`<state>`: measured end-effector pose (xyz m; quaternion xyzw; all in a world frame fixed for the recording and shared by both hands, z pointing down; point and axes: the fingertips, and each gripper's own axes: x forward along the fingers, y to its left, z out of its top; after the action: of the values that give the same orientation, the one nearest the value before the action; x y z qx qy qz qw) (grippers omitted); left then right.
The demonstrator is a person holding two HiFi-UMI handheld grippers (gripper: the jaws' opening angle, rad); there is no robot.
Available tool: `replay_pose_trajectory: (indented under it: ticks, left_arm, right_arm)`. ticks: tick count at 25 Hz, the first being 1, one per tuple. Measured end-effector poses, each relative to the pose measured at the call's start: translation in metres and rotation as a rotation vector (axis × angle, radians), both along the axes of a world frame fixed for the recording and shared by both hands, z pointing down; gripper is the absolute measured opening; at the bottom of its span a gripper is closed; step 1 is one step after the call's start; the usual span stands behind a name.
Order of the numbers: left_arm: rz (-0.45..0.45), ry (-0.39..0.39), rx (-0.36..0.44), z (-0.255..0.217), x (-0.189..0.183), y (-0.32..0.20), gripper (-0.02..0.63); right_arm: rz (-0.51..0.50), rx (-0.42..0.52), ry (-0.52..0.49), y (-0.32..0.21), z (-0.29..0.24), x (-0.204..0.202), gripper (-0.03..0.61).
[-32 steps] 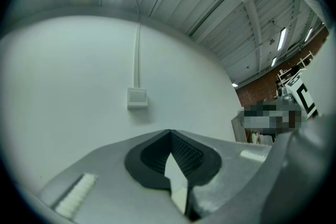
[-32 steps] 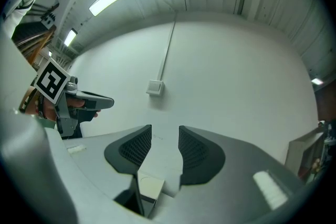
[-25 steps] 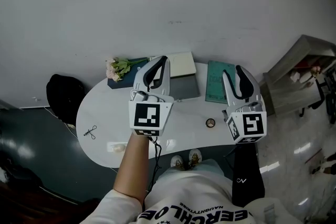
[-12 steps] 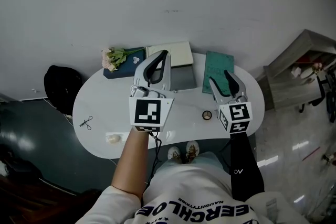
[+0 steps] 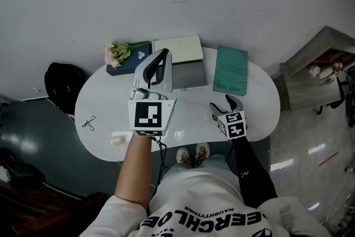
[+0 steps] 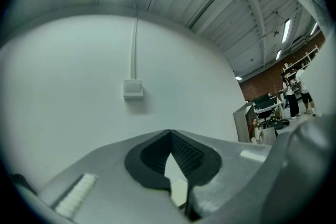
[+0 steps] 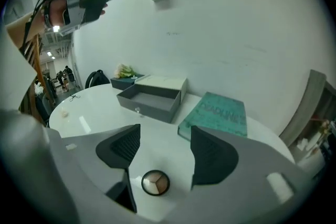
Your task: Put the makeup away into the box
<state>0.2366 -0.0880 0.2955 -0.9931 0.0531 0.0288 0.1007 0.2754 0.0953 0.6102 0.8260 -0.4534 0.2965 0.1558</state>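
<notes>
A small round makeup compact [image 7: 155, 182] with beige shades lies on the white table, between the tips of my right gripper [image 7: 160, 147], which is open and low over it. In the head view the right gripper [image 5: 223, 106] is at the table's front right and hides the compact. The grey box [image 7: 149, 98] stands open behind it, with its cream top [image 5: 177, 48] at the back. My left gripper [image 5: 161, 58] is held high above the box, shut and empty. In its own view the left gripper [image 6: 170, 165] faces the white wall.
A teal book [image 5: 230, 69] lies right of the box, and a bunch of flowers [image 5: 117, 54] on a dark case to its left. Small scissors [image 5: 89, 122] and a small white object [image 5: 116, 140] lie on the table's [image 5: 260, 114] left side. A black bag [image 5: 61, 86] lies on the floor.
My right gripper has come down and in toward the table's front edge, and its open jaws now flank the compact. The left gripper stays raised and shut.
</notes>
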Motion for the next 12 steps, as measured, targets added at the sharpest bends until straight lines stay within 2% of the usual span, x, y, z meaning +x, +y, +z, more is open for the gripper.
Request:
replay_pose_trajectory:
  ticks: [6,12]
  left_arm:
    - [-0.031,-0.015,-0.004,0.006,-0.003,-0.007,0.005]
    - [-0.053,-0.033,-0.002,0.01,-0.008,-0.01,0.005]
  right_arm:
    - [0.003,-0.106,-0.158,0.019,0.068,-0.026,0.397]
    - [-0.01,-0.185,-0.204,0.028,0.097,-0.034,0.4]
